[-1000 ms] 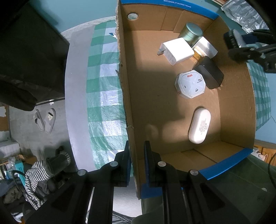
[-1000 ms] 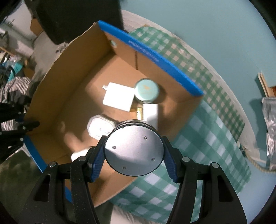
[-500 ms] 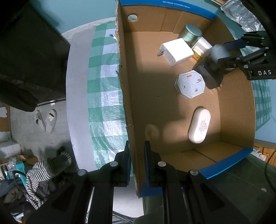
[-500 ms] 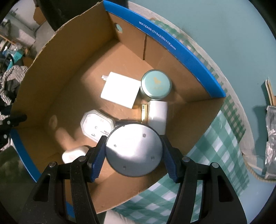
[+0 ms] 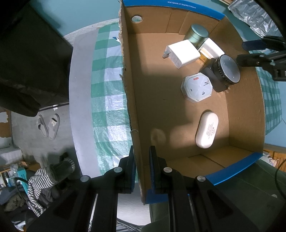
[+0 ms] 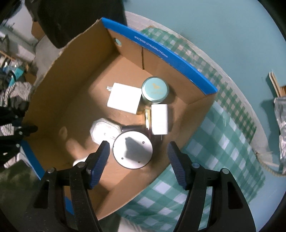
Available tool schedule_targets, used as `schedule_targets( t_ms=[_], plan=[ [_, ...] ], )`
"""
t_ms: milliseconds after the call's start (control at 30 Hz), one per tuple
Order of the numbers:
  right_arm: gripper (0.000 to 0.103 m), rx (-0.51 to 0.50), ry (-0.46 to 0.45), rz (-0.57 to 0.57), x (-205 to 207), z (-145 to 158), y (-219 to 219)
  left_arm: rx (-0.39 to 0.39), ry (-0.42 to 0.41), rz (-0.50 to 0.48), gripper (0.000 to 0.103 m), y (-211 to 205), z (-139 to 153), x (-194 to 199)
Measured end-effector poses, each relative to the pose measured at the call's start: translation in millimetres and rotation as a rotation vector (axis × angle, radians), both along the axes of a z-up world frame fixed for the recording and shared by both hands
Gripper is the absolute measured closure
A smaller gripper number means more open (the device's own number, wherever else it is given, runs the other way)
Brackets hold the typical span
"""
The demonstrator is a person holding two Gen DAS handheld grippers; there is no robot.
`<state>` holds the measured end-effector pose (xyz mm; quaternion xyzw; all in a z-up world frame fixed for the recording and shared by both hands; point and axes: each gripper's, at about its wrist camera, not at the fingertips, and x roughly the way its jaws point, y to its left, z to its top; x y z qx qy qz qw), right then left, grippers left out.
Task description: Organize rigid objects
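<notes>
A round silver-topped black puck lies in the cardboard box, resting partly on a black block. My right gripper hangs above it, jaws opening, pads clear of the puck on both sides. My left gripper is shut on the box's near left wall. Also in the box: a white charger, a teal tin, a white rectangular block, a white octagonal case and a white oval case.
The box stands on a green checked cloth over a round table. Crumpled foil lies beyond the box. Slippers and striped clothing are on the floor to the left.
The right gripper carried the puck over the box, then let it go; the puck now sits lower, inside the box. The left gripper stayed clamped on the wall.
</notes>
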<state>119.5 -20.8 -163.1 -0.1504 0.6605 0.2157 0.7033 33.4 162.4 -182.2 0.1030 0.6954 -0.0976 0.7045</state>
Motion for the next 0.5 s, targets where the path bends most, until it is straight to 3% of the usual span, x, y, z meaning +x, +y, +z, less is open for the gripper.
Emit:
schedule_targets(
  t_ms=[500],
  plan=[
    [0.036, 0.084, -0.067, -0.238, -13, 42, -40, 0.009, -0.056, 0.028, 0.088, -2, 24, 10]
  ],
)
